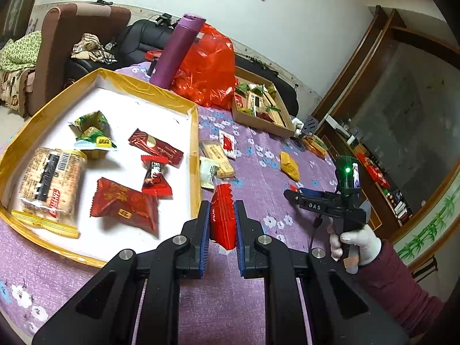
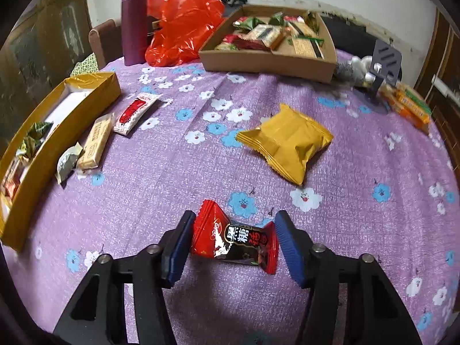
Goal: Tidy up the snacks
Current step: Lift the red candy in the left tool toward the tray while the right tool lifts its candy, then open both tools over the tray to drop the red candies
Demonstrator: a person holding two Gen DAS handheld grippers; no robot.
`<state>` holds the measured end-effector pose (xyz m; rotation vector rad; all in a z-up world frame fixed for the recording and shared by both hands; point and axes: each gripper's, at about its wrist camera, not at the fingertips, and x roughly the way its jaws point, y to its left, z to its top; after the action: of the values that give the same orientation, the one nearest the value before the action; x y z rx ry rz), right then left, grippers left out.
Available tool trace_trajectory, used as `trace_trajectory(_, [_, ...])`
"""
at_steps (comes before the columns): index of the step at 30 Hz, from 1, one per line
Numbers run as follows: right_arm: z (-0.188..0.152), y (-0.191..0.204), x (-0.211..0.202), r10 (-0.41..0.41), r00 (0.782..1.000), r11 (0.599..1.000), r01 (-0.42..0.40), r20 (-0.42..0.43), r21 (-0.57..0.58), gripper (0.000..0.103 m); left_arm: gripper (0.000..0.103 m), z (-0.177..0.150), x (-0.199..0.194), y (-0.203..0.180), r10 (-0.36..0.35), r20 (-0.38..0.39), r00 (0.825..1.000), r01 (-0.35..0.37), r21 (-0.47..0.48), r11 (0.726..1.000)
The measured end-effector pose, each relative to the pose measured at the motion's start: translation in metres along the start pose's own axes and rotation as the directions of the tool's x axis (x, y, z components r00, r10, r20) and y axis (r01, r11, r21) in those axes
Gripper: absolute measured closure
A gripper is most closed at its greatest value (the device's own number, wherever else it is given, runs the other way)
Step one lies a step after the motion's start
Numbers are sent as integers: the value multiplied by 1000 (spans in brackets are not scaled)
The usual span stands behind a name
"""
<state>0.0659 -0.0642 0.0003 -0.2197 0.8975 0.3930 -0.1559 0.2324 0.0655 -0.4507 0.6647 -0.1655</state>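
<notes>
My left gripper (image 1: 222, 215) is shut on a red snack packet (image 1: 223, 220), held edge-on above the purple cloth just right of the yellow tray (image 1: 120, 79). The tray holds several wrapped snacks, such as a cracker pack (image 1: 50, 185) and a red pouch (image 1: 123, 202). My right gripper (image 2: 234, 240) is open around a red-and-black candy (image 2: 235, 240) lying on the cloth; its left pad touches the wrapper, the right pad stands just off it. The right gripper also shows in the left wrist view (image 1: 293, 194), seen from the side.
Loose snacks lie on the cloth: a yellow pouch (image 2: 284, 142), a beige bar (image 2: 96, 141), a red-white sachet (image 2: 133, 112), a small white candy (image 2: 66, 165). A cardboard box of snacks (image 2: 267, 60), a purple bottle (image 2: 134, 23) and a red plastic bag (image 2: 181, 20) stand at the back.
</notes>
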Motion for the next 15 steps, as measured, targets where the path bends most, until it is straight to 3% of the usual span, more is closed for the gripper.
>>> trace_trajectory(2, [-1,6,-3,-21,1000,1000,21,7,-20,62,90,0,-1,-2,1,4,1000,-1,7,1000])
trace_trajectory(4, [-3,7,-6,-13,1000,1000,13,6,-11,82,90,1,-5,-2,7,14,1000,-7,7,1000])
trace_trajectory(10, [-6,7,-19,20,999,998,-22,34,63,86,90,5,-11,9,40,35,999,-39,-8,999])
trace_trajectory(15, [11,46,-48,146,985,988,-149,89,26,87,90,17,-20,35,108,61,992,-104,-57,993])
